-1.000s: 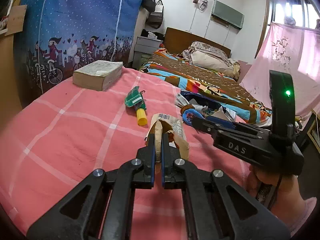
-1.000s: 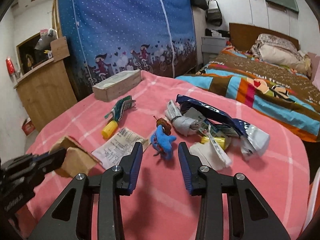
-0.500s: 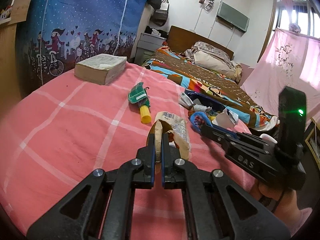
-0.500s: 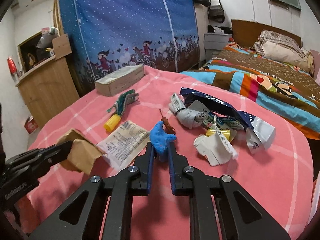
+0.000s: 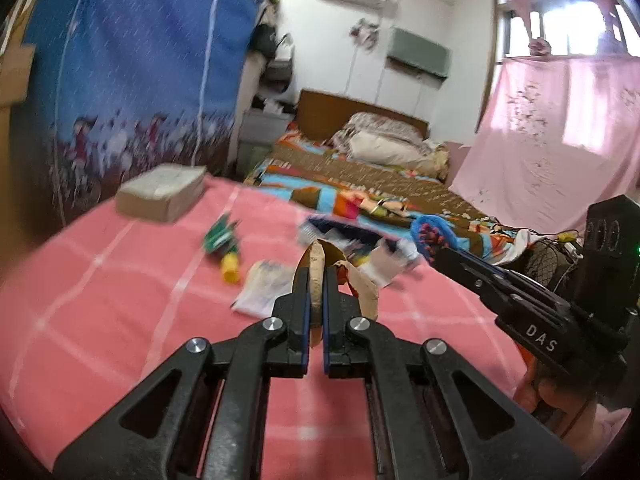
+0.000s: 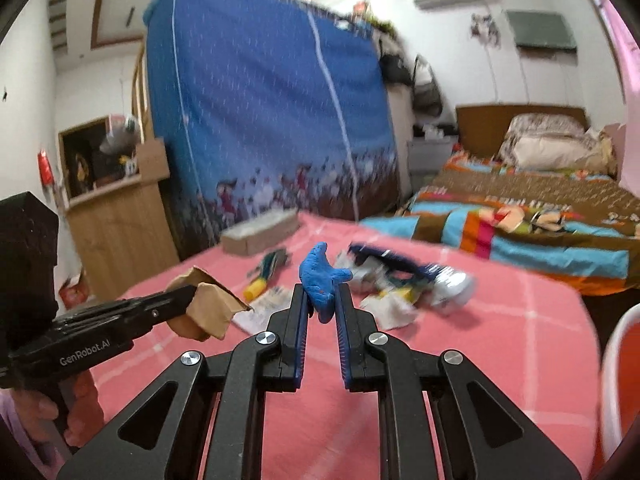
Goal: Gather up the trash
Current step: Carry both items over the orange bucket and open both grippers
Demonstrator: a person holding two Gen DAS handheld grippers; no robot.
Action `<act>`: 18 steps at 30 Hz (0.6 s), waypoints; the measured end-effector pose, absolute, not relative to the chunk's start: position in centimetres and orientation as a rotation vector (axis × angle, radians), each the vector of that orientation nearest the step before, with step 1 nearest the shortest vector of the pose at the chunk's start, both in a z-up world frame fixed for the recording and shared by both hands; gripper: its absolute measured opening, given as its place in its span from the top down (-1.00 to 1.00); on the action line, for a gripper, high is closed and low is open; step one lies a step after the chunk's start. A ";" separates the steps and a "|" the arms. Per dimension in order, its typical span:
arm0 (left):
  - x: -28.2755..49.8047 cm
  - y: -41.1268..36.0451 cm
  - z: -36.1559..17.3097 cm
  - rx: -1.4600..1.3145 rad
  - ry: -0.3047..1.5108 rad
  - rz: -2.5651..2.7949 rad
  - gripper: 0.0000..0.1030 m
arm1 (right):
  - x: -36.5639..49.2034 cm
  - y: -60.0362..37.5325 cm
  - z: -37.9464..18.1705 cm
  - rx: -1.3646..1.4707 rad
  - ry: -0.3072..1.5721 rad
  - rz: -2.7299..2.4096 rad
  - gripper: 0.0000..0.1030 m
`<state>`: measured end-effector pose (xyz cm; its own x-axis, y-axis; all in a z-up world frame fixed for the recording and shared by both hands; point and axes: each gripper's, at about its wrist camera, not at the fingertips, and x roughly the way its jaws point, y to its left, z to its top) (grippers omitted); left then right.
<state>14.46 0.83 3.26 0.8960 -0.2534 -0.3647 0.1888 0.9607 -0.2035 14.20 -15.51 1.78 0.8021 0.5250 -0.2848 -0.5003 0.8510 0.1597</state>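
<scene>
My left gripper [image 5: 316, 276] is shut on a torn brown cardboard scrap [image 5: 318, 266], held above the pink checked cloth [image 5: 120, 300]. From the right wrist view the same scrap [image 6: 208, 304] sticks out of that gripper at the left. My right gripper [image 6: 323, 300] is shut on a small blue toy-like piece [image 6: 320, 276], lifted off the cloth. Seen from the left wrist, the blue piece [image 5: 432, 232] hangs at the tip of the right gripper. A paper receipt [image 5: 264, 284], a green and yellow wrapper [image 5: 224, 244] and a heap of wrappers [image 6: 400, 280] lie on the cloth.
A thick book [image 5: 164, 192] lies at the far left of the cloth. Behind it stands a blue fabric wardrobe [image 6: 260, 120], with a wooden cabinet [image 6: 116, 224] to its left. A bed with a colourful blanket [image 6: 520, 216] lies beyond the table. A red and white rim [image 6: 616, 380] shows at the right.
My right gripper closed on the blue piece and lifted it off the cloth. Both grippers have tilted upward and moved, so the table sits lower in both views.
</scene>
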 end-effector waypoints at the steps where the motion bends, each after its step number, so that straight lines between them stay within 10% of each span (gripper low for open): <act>1: 14.4 0.3 3.7 -0.158 0.381 -0.238 0.85 | 13.8 -16.1 2.1 0.082 0.307 0.538 0.77; 18: 15.9 -15.1 7.1 -0.044 0.292 -0.549 0.83 | 9.0 -30.9 4.6 0.199 0.104 0.160 0.77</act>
<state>15.86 -15.09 7.14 0.8130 -0.5200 -0.2618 0.5076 0.8534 -0.1186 8.97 -30.94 4.61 0.9819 0.1685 -0.0869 -0.1478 0.9675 0.2052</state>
